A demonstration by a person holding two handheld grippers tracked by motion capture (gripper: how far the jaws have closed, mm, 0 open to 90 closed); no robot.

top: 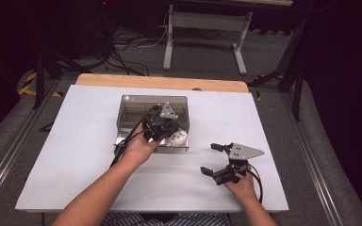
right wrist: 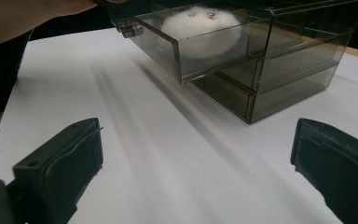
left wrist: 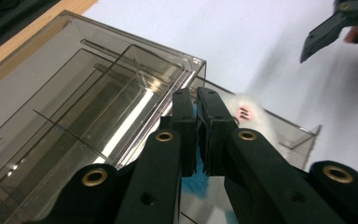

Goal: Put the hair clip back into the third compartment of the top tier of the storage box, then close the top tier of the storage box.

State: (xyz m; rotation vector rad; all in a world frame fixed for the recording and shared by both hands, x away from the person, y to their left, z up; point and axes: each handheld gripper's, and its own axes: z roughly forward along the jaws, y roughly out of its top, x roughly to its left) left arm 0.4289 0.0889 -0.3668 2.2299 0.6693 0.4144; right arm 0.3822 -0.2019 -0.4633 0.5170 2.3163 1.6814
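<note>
right gripper: closest to the person, parked on the bare white table with its jaws spread about as wide as they go. Nothing between them, just tabletop. In its own view the two black pads sit far apart at the bottom corners.

right hand: wrapped around the back of that gripper, cable trailing off it.

left hand: reaches in from the bottom and carries its gripper over the pulled-out drawer.

left gripper: jaws pretty much closed, pads nearly meeting. There's a bit of blue fluff showing in the slit between them and below, so it looks pinched on the toy's fur, but I can't tell for sure how much it's actually got.

plush toy: white fluffy ball with a small pink mark on it, lying inside the open drawer, right under and just past the left fingertips. From the right gripper's view it's well ahead of the open jaws, up behind the drawer's front wall.

drawer: clear smoky plastic, slid out toward the person, small handle on its front.

drawer box: same tinted plastic, beyond the left fingertips, with another drawer level underneath.

far edge: wooden table edge behind the box.
</note>
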